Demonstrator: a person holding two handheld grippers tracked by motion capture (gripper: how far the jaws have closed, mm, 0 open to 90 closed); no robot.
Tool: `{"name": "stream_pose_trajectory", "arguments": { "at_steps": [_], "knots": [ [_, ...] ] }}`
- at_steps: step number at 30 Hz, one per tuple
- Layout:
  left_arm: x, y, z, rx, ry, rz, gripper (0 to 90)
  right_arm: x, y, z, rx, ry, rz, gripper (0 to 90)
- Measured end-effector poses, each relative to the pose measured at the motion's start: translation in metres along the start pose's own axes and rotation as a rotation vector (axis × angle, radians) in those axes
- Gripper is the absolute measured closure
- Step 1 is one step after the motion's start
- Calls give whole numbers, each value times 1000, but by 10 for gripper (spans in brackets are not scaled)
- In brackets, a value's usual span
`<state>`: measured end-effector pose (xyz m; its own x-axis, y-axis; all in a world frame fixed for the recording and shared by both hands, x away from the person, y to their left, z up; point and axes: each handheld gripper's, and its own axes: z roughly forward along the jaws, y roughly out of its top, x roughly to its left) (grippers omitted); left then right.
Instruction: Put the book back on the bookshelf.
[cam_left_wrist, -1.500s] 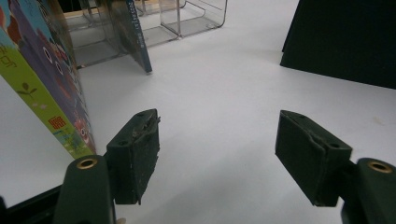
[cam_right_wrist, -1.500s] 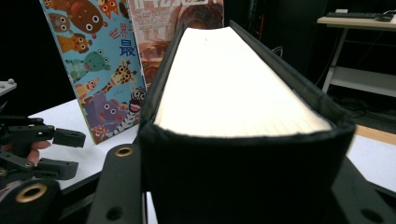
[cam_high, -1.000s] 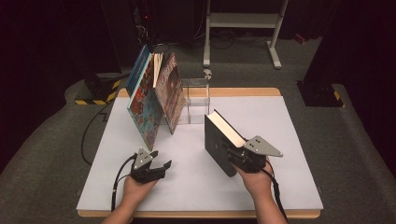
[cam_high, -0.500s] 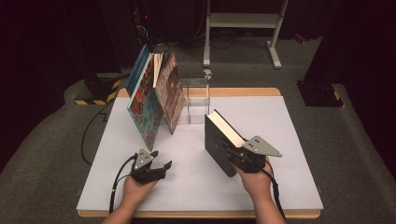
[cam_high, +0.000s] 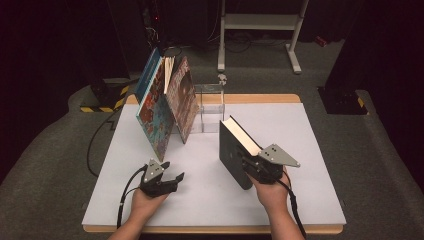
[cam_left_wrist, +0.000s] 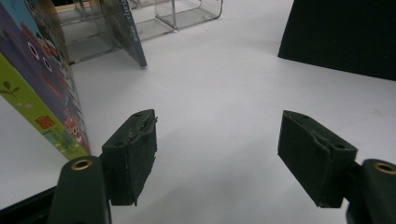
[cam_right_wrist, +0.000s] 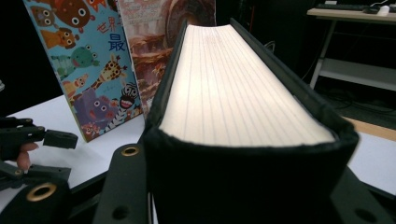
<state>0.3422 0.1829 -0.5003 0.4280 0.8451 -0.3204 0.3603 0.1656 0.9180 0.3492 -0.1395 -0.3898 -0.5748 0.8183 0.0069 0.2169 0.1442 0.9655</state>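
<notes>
Overhead, a white table (cam_high: 300, 130) fills the middle of the scene, and a person's two forearms come in from the bottom edge, each hand holding a black two-jaw tool. On the right, the right gripper (cam_high: 250, 164) is clamped on a thick black book (cam_high: 234, 152), which stands upright on the table with its cream page edges facing up and its far end pointing away from the person. From the right gripper view the book (cam_right_wrist: 243, 102) sits squarely between the two black jaws, its dark cover pressed on both sides and its pale pages running away from the camera. On the left, the left gripper (cam_high: 172, 181) rests low near the front of the table, well apart from the black book, with its jaws spread and nothing between them; the left gripper view shows bare white tabletop in the gap between the two pads (cam_left_wrist: 133, 154). Behind the left gripper, towards the back left of the table, several large colourful picture books (cam_high: 162, 107) lean together, tilted to the left. Just beside them on the right stands a clear plastic rack (cam_high: 210, 107), and the black book stands in front of that rack, nearer the person.
</notes>
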Motion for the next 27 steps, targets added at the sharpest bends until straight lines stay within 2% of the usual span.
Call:
{"name": "stream_pose_trajectory", "arguments": {
  "at_steps": [5,8,14,16,23,27],
  "knots": [
    [-1,0,0,-4,-4,6,276,0,8,7,5,-22,26,544],
    [-1,-1,0,-2,-3,15,266,2,13,11,-2,-37,9,544],
    [-1,-1,0,-3,-4,14,261,8,29,24,-17,-50,7,544],
    [-1,-1,0,-2,-8,12,257,10,34,30,-26,-50,-10,544],
    [-2,-1,1,5,-6,16,245,13,49,57,-45,-87,8,543],
    [-2,-1,1,4,-10,6,241,13,54,75,-44,-110,-4,543]
  ]
}}
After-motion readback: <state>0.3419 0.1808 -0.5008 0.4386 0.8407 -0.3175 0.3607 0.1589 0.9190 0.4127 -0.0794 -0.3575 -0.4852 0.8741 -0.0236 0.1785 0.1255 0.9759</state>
